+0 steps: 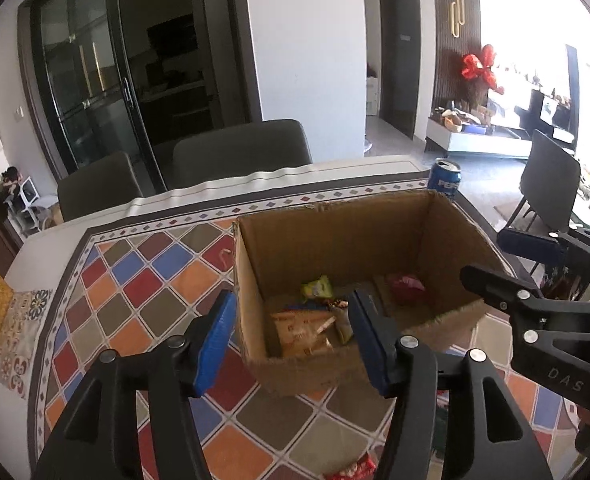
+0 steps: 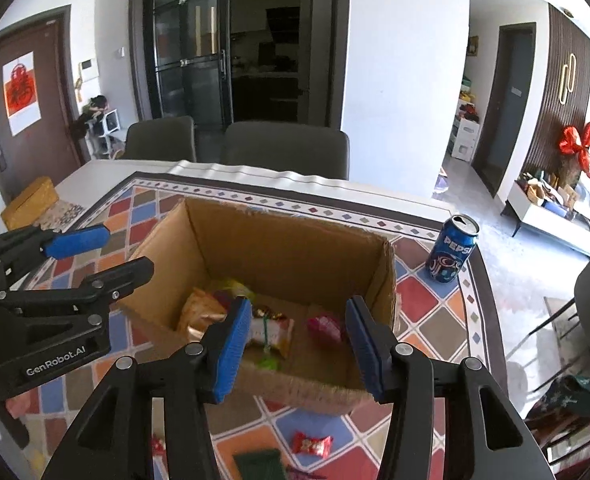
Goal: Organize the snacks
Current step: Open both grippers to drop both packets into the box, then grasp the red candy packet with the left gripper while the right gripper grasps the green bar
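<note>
Right gripper (image 2: 295, 344): jaws released, holding nothing, poised over near rim of cardboard box (image 2: 279, 240). Left gripper (image 1: 291, 344): likewise spread, nothing held, at box's 9 o'clock wall.
Box: open top, approx. centre of table (image 2: 435, 320), partly filled w/ snack packets (image 2: 271, 332).
Loose items: red wrapped candy (image 2: 312, 444) at 6 o'clock of box, on cloth; green packet (image 2: 257, 466) beside it.
Handling (est.): light, soft, crinkly, slippery film; contents prob. crushable. Pinch across twisted end or flat seam, gently.
Pepsi can (image 2: 451, 252): 2 o'clock of box.
</note>
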Available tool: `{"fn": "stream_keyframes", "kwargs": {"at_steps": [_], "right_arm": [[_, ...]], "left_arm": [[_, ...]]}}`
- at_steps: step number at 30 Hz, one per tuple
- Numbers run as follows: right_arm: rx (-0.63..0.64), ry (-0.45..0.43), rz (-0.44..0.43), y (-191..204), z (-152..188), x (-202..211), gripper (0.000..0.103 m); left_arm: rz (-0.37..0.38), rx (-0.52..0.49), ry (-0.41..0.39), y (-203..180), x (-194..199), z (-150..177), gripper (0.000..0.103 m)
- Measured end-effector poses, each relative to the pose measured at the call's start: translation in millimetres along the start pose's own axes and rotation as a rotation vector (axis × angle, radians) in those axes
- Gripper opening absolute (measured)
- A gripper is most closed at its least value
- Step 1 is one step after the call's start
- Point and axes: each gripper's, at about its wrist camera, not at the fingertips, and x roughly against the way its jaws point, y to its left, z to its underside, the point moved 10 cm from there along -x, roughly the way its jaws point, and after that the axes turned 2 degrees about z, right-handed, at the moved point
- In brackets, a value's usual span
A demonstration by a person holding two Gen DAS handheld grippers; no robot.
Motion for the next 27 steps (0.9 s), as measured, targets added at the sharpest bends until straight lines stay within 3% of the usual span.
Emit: {"fn": "stream_keyframes", "kwargs": {"at_steps": [10,27], "right_arm": [[0.045,0.026,-0.043,16.5,22.1,25.4,0.050],[0.209,0.199,-0.042,34.2,92.1,20.3,0.050]], "left_arm": [[0.010,-0.034,-0.014,-8.0,35.5,21.2,0.063],[0.035,-0.125,0.114,-26.4,30.0,95.5,0.064]]}}
